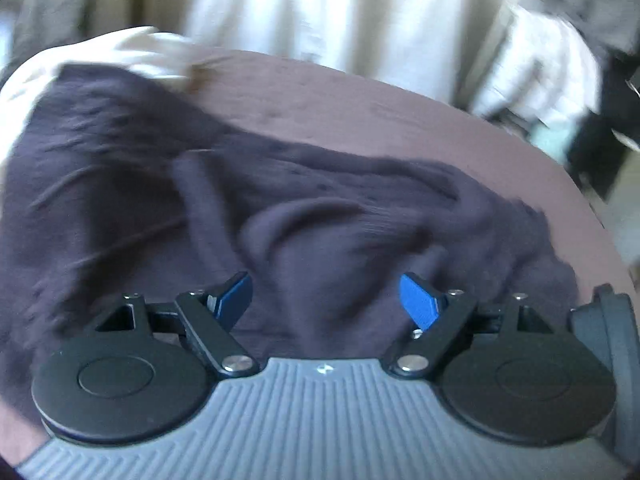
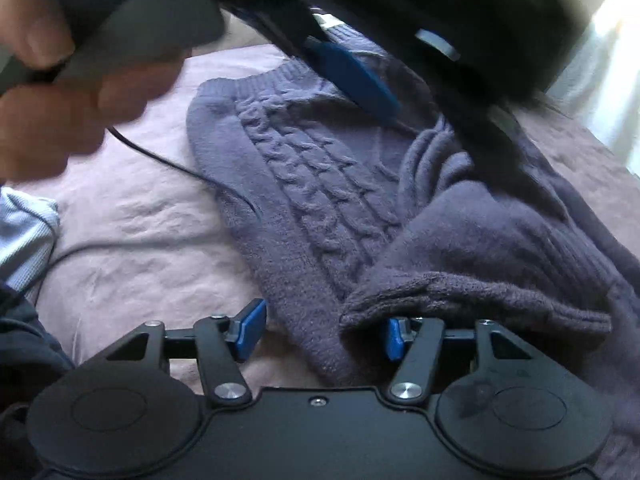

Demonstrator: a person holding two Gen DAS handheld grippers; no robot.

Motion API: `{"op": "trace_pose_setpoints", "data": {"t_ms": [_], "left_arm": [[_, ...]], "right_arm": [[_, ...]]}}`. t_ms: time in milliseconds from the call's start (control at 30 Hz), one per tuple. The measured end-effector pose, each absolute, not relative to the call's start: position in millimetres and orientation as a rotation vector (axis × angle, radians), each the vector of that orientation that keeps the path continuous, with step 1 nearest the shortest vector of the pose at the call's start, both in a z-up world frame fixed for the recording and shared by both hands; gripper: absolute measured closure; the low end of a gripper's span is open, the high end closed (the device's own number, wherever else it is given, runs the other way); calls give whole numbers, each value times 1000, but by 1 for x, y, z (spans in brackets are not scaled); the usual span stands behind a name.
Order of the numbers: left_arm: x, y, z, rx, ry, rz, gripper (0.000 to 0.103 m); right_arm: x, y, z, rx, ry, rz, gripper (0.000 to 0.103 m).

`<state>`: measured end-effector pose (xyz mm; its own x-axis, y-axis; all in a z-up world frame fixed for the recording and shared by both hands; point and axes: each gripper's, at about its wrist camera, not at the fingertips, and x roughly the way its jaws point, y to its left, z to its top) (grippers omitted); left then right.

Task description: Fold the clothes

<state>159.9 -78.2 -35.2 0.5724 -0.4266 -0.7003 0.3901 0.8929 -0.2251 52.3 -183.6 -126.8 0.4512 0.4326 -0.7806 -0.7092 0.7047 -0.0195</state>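
Note:
A purple-grey cable-knit sweater (image 2: 304, 168) lies rumpled on a pinkish bedspread (image 2: 132, 208). My right gripper (image 2: 323, 334) is open at its near edge. A folded part of the knit lies between the fingers and drapes over the right pad, while the left pad stands apart from it. In the left wrist view the same sweater (image 1: 160, 200) is blurred and spreads under my left gripper (image 1: 328, 300), which is open with only cloth beneath it. That left gripper also fills the top of the right wrist view, its blue fingertip (image 2: 356, 76) above the sweater, held by a hand (image 2: 48, 92).
A thin black cable (image 2: 160, 160) runs across the bedspread and onto the sweater's left edge. Light blue ribbed cloth (image 2: 24, 224) lies at the far left. White cloth (image 1: 120, 48) sits beyond the sweater, with pale curtains (image 1: 320, 12) behind the bed.

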Motion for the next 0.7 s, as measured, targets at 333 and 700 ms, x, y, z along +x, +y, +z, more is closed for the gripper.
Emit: {"op": "trace_pose_setpoints", "data": {"t_ms": [333,700], "left_arm": [[143,-192,-82,488,745,-437,3],[110,-107,-21,-14,431,36,65]], "right_arm": [[7,-363,-75,7,871,434,36],[12,-494,-96,363,807,77,36]]}}
